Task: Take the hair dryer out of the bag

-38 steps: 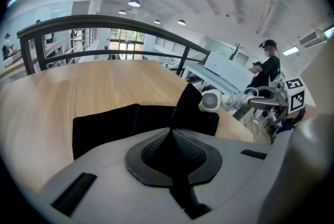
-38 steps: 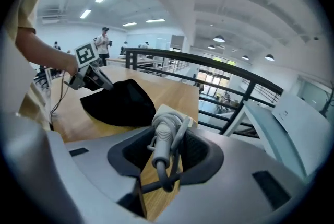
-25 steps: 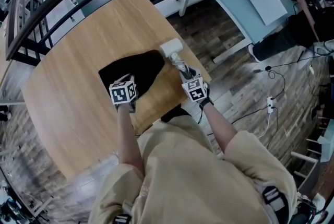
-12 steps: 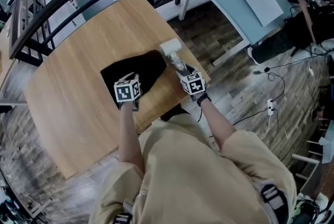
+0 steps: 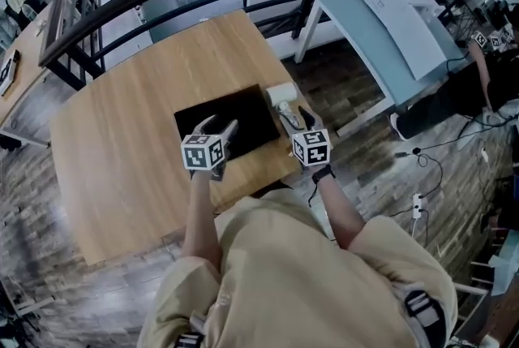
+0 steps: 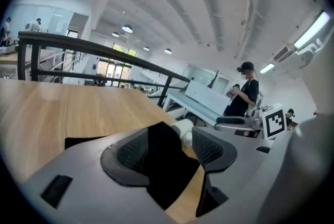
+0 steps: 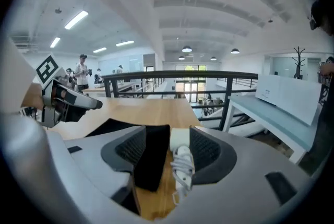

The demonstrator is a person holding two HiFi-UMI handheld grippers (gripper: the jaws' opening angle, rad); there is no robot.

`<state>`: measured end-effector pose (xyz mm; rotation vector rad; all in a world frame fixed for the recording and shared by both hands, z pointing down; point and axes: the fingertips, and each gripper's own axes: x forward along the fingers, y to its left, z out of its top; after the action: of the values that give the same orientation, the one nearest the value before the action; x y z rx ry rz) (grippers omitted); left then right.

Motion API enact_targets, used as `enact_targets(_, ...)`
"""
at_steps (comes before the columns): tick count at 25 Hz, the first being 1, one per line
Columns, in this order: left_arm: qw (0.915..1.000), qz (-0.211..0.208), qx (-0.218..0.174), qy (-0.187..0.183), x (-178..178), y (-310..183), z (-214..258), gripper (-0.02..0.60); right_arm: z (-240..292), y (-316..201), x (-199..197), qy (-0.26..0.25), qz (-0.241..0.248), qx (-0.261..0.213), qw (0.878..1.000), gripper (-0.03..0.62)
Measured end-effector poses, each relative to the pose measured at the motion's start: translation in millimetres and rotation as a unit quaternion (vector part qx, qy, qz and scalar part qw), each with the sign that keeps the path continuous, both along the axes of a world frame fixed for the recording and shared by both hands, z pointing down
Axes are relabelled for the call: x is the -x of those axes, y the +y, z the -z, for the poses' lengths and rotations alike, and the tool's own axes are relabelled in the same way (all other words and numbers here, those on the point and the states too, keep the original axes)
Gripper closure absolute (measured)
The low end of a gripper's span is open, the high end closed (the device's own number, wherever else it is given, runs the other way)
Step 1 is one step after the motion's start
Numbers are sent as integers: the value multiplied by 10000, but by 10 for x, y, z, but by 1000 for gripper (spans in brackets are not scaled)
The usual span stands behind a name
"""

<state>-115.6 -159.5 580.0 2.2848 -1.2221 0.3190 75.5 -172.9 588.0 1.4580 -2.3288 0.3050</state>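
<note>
Beside the bag (image 5: 231, 121) on the desk (image 5: 122, 111) lies the hair dryer (image 5: 280, 93), seemingly out; jaws of left gripper (image 5: 217, 127) and right gripper (image 5: 293, 118) have just opened wide, empty.

The person is wearing a loose beige short-sleeved top (image 5: 308, 273), filling the head view from 5 to 7 o'clock, with a black strap (image 5: 422, 307) showing at 5 o'clock. A black band (image 5: 323, 173) is circling the right wrist, a thin black cord (image 5: 311, 186) hanging from it. The left gripper (image 5: 219, 125) and right gripper (image 5: 293, 113) are each carrying a white cube (image 5: 203, 152) with black square markers. Both are showing pale grey shells (image 6: 78, 186) and black ribbed pads (image 6: 133, 152).
</note>
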Motion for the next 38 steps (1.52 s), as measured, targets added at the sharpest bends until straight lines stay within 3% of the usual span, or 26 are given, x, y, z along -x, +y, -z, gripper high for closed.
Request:
enact_targets(2,9993,105,-339,155,57,21,271,313,252,-60,187,-289,78,-276,9992,370)
enact_targets(7,9929,536,-1046,-199,378,81,791,314,891,-147,852,-706,627,-935,9911,370)
enact_targets(12,9752,1157,-1795,-586,692,203,1321,362,1413,-92,1343,-926,1034,-1365,9809,372)
enact_targets(16,9601,1601,-2192,-674,875,331,1657,441,1728,32,1593,-876,1329,-1645,9734,478)
enact_targets(21,9438,2079,-2479,-675,1061,473,1945,543,2038,116,1667,-816,1248,-1853,9713,567)
enact_targets(27,9321,2355,-2668,-669,1162,615,2073,569,2116,250,1599,-831,1102,-1884,9723,579)
enact_targets(38,9357,2225,-2630,-761,1071,635,2044,569,2098,324,1621,-702,1121,-1887,9731,579)
